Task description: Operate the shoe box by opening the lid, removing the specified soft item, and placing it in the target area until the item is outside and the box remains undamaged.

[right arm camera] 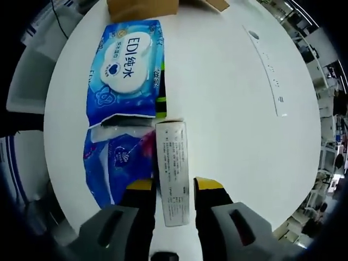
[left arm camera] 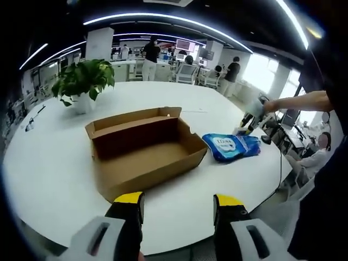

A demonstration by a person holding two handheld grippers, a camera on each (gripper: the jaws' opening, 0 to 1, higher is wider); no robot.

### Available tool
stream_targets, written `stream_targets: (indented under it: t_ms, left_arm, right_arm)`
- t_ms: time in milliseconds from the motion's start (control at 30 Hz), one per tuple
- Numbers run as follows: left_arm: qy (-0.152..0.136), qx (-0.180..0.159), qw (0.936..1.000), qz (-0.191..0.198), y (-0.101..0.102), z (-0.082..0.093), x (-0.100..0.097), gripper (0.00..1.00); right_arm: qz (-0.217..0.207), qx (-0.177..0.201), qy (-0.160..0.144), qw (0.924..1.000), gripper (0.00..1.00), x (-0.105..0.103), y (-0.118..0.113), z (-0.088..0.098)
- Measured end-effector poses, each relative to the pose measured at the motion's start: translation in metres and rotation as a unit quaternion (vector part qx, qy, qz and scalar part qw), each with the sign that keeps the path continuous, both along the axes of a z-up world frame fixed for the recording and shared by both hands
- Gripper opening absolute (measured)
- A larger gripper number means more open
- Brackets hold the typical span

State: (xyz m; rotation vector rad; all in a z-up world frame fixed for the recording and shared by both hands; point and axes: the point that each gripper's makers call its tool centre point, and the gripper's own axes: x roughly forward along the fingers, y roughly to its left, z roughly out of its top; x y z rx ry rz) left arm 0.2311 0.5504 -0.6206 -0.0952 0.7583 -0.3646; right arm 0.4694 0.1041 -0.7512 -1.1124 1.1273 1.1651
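The brown cardboard shoe box (left arm camera: 147,147) stands open and empty on the round white table (left arm camera: 49,174), its lid folded back. Right of it lie blue soft packs (left arm camera: 231,145). My left gripper (left arm camera: 178,204) hangs open before the box with nothing between its jaws. A person's hand holds the right gripper (left arm camera: 253,111) just beyond the packs. In the right gripper view, a blue wipes pack (right arm camera: 128,70) and a second blue pack (right arm camera: 114,160) lie on the table, below the box's corner (right arm camera: 142,8). My right gripper (right arm camera: 174,187) is shut on a slim white carton (right arm camera: 173,157).
A potted green plant (left arm camera: 81,81) stands at the table's far left. A long white strip (right arm camera: 266,65) lies on the table (right arm camera: 228,119) right of the packs. The table's rim runs close beside the packs. People and desks fill the office behind.
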Motion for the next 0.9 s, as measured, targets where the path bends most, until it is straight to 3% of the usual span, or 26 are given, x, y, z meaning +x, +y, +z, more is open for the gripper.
stream_targets:
  t_ms: [300, 600, 800, 900]
  left_arm:
    - [-0.011, -0.013, 0.9994, -0.029, -0.010, 0.009, 0.008, 0.52]
    - [-0.020, -0.025, 0.9985, -0.043, -0.002, 0.015, 0.012, 0.51]
    - [-0.023, -0.031, 0.9982, -0.045, 0.005, 0.017, 0.011, 0.51]
    - [-0.023, -0.034, 0.9983, -0.042, 0.013, 0.017, 0.009, 0.51]
  right_arm:
    - [-0.047, 0.021, -0.017, 0.9986, 0.29, -0.012, -0.004, 0.028]
    - [-0.138, 0.077, -0.038, 0.9866, 0.29, -0.016, 0.002, 0.052]
    - [-0.207, 0.134, -0.041, 0.9684, 0.31, -0.020, 0.020, 0.064]
    - [-0.243, 0.178, -0.045, 0.9525, 0.32, -0.019, 0.035, 0.073]
